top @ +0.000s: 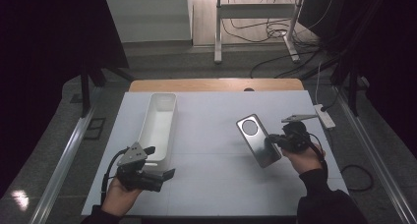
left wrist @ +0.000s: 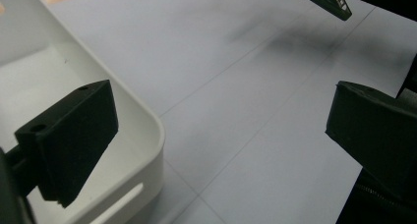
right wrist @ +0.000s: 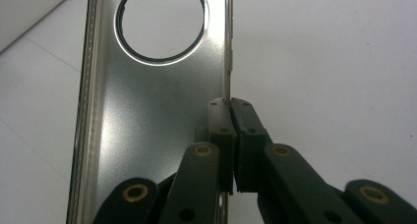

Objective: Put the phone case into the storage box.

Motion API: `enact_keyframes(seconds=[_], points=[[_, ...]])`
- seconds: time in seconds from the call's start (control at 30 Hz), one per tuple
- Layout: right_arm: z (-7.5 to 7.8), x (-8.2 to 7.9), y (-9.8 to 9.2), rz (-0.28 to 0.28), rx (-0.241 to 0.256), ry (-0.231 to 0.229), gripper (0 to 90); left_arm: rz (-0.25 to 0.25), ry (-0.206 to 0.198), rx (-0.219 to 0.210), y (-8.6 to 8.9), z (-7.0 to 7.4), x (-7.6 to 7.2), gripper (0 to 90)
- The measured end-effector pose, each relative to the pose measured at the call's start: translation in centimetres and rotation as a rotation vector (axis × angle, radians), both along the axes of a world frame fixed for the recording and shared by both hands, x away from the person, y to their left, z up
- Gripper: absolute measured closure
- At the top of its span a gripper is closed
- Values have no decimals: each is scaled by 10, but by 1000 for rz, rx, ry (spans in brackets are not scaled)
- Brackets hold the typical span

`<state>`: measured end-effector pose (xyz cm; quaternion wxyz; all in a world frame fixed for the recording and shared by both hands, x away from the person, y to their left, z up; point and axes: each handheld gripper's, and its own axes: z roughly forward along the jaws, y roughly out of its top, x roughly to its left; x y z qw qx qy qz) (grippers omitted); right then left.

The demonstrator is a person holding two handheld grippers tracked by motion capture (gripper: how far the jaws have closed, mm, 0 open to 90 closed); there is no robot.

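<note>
At the left of the bench (top: 206, 184), the left claw (top: 158, 162) hangs with its jaws wide apart and nothing between them, one jaw over the near end of the long white tray (top: 158, 123), the other over bare bench. The tray lies lengthwise and looks empty.

To the right, the right claw (top: 273, 141) is clamped on one long edge of a thin metal phone-back plate (top: 257, 140), which has a round cutout near its far end. The plate is tilted and appears lifted off the bench, well apart from the tray.

It looks light, stiff and slick, with a brushed finish that could scratch. An edge pinch on such a thin wall may let it pivot or slip; a grip nearer the middle of the long side, with slow moves, seems safest.
</note>
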<state>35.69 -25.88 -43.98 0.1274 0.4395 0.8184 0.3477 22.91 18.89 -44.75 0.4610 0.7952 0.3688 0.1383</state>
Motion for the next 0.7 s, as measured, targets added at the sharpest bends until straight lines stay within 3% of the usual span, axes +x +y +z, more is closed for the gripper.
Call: enact_keyframes(seconds=[0.33,0.7], points=[[5,-2,5,-1,16,-19,882,-25,9,-41,-16,5,16,4],[9,-5,15,22,17,-38,882,-64,5,-4,-39,7,36,7]])
